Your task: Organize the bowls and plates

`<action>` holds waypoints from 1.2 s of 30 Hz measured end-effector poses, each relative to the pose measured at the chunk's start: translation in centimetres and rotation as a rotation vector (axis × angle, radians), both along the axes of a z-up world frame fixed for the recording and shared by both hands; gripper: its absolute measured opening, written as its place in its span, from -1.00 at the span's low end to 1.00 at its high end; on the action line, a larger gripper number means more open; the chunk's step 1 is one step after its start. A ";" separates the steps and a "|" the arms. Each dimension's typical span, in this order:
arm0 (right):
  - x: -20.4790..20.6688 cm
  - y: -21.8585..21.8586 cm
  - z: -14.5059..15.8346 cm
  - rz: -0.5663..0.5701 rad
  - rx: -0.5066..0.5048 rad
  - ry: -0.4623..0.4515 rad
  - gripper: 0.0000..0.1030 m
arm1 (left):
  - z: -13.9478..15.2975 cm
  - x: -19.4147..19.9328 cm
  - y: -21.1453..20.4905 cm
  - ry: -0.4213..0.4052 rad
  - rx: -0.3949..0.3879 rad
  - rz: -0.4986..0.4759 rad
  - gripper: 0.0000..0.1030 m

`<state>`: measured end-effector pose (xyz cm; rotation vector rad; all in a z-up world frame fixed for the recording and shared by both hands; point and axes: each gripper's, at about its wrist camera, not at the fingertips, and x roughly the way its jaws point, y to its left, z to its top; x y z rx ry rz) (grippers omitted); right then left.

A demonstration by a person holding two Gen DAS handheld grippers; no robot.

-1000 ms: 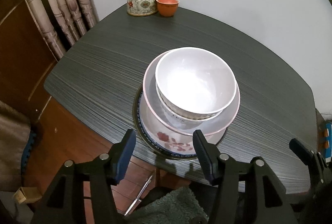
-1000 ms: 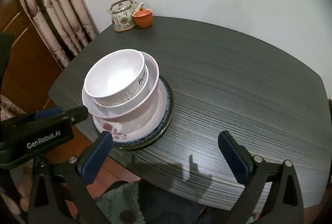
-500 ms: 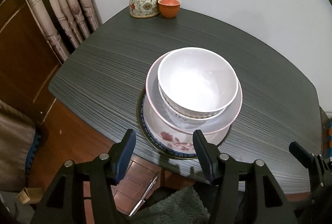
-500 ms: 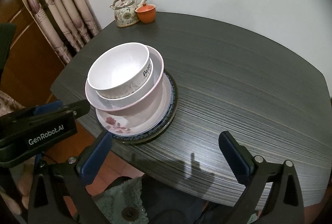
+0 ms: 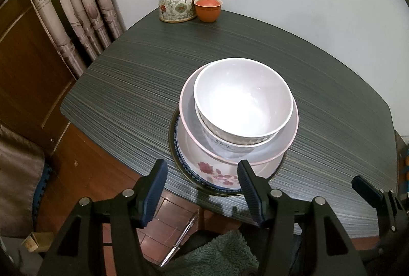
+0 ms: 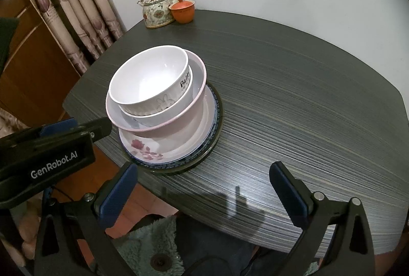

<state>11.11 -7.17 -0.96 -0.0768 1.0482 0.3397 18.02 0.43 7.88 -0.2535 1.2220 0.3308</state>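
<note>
Both the left claw (image 5: 202, 189) and right claw (image 6: 204, 195) hang released off the desk's (image 6: 294, 102) near edge, by the stacked bowls (image 6: 150, 81) and plates (image 6: 179, 145).

The dark striped tabletop (image 5: 133, 76) carries a stack (image 5: 230, 173) of dishes near its front edge, a teapot (image 5: 176, 3) and an orange cup (image 5: 207, 8) at the back.

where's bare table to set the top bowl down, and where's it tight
Bare table spreads to the right of the stack, out to the wall-side edge, and between the stack and the teapot with its orange cup. It is tight at the near edge, where the stack sits close to the rim by the left hand-held gripper.
</note>
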 end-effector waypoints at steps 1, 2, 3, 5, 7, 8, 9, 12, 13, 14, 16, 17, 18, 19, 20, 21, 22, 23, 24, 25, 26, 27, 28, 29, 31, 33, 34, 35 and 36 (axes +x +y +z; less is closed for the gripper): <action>0.0 0.1 0.0 -0.001 0.000 0.000 0.97 | 0.0 0.0 0.0 0.000 0.000 0.000 0.13; 0.0 0.1 0.0 0.000 -0.001 0.000 0.97 | 0.0 -0.1 0.0 0.000 -0.001 -0.001 0.13; 0.0 0.1 0.0 0.002 -0.001 0.001 0.97 | -0.1 -0.1 0.1 0.000 -0.002 -0.002 0.13; -0.1 0.2 -0.1 0.003 -0.004 0.000 0.97 | 0.0 -0.1 0.1 -0.002 -0.002 -0.002 0.13; -0.1 0.3 -0.1 0.005 -0.004 0.001 0.97 | 0.0 -0.1 0.2 -0.003 -0.004 -0.003 0.13; -0.1 0.3 0.0 0.006 -0.005 0.001 0.97 | 0.0 -0.1 0.1 -0.004 -0.003 -0.004 0.13; -0.1 0.4 -0.1 0.009 -0.005 0.001 0.97 | 0.0 -0.2 0.1 -0.004 -0.001 -0.005 0.13; -0.1 0.5 -0.1 0.010 -0.004 0.006 0.97 | -0.2 -0.1 0.1 -0.002 -0.002 -0.007 0.13; -0.2 0.5 -0.1 0.009 -0.003 0.006 0.97 | -0.2 -0.1 0.2 -0.002 -0.003 -0.007 0.13; -0.3 0.5 -0.1 0.008 -0.003 0.007 0.97 | -0.2 0.0 0.2 -0.002 -0.006 -0.009 0.13; -0.3 0.5 -0.1 0.008 -0.002 0.007 0.97 | -0.3 0.0 0.2 0.001 -0.017 -0.011 0.13; -0.3 0.6 -0.1 0.009 -0.002 0.007 0.97 | -0.4 0.1 0.2 0.001 -0.019 -0.013 0.13; -0.4 0.6 -0.2 0.010 -0.003 0.008 0.97 | -0.4 0.1 0.2 0.001 -0.017 -0.014 0.13; -0.4 0.7 -0.2 0.010 -0.004 0.008 0.97 | -0.5 0.1 0.2 0.002 -0.015 -0.014 0.13; -0.4 0.7 -0.3 0.010 -0.003 0.008 0.97 | -0.5 0.2 0.3 0.003 -0.017 -0.014 0.13; -0.4 0.7 -0.3 0.010 -0.003 0.010 0.97 | -0.6 0.2 0.3 0.003 -0.018 -0.015 0.13; -0.4 0.7 -0.4 0.010 -0.003 0.011 0.97 | -0.7 0.3 0.4 0.004 -0.015 -0.015 0.13; -0.4 0.7 -0.4 0.009 -0.003 0.012 0.97 | -0.7 0.2 0.4 0.004 -0.015 -0.015 0.13; -0.4 0.7 -0.5 0.009 -0.003 0.014 0.97 | -0.7 0.3 0.4 0.004 -0.016 -0.015 0.13; -0.4 0.8 -0.6 0.010 -0.002 0.016 0.97 | -0.7 0.2 0.4 0.003 -0.016 -0.016 0.13; -0.4 0.7 -0.6 0.009 -0.001 0.019 0.97 | -0.8 0.3 0.4 0.004 -0.016 -0.015 0.13; -0.3 0.7 -0.6 0.009 0.000 0.021 0.97 | -0.8 0.2 0.4 0.003 -0.017 -0.013 0.13; -0.3 0.7 -0.6 0.008 0.002 0.024 0.97 | -0.7 0.2 0.4 0.003 -0.017 -0.016 0.13; -0.3 0.7 -0.7 0.008 0.002 0.025 0.97 | -0.7 0.2 0.4 0.003 -0.017 -0.017 0.13; -0.2 0.7 -0.7 0.009 0.002 0.026 0.97 | -0.7 0.1 0.4 0.003 -0.018 -0.018 0.13; -0.2 0.7 -0.7 0.010 0.003 0.027 0.97 | -0.7 0.1 0.4 0.002 -0.016 -0.018 0.13; -0.2 0.7 -0.7 0.010 0.003 0.028 0.97 | -0.6 0.1 0.4 0.002 -0.016 -0.019 0.13; -0.2 0.7 -0.7 0.009 0.003 0.028 0.97 | -0.7 0.0 0.4 0.002 -0.017 -0.019 0.13; -0.2 0.7 -0.7 0.009 0.004 0.028 0.97 | -0.7 0.0 0.5 0.002 -0.016 -0.018 0.13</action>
